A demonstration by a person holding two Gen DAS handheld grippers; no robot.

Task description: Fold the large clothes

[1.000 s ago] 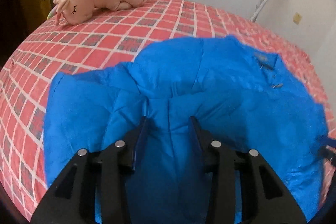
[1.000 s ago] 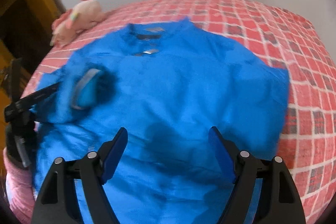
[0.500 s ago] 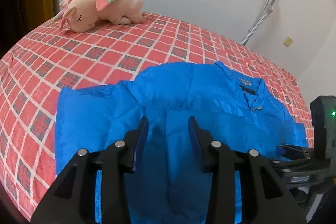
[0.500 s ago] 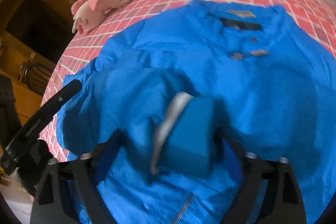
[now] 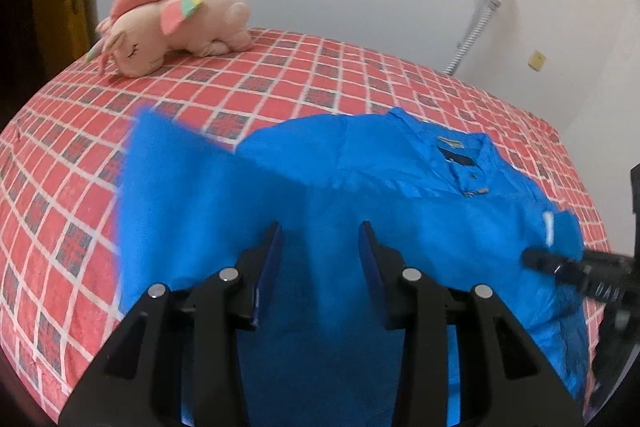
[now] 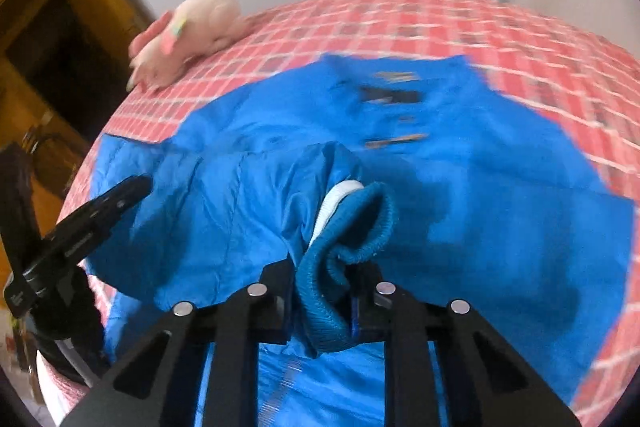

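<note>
On the red checked bed (image 5: 280, 75) the blue jacket (image 5: 360, 187) lay spread front-up, collar toward the wall, with a pink plush unicorn (image 5: 176, 23) well apart near the far corner. The right gripper (image 6: 326, 291) was clamped on the ribbed cuff (image 6: 352, 227) of one sleeve, lifted over the jacket's chest, while the left gripper (image 5: 320, 255) hovered with jaws apart over the body and held nothing. Folding looked barely begun: that sleeve was being brought inward, and, as far as the blurred views showed, the other side and the lengthwise folds remained.
</note>
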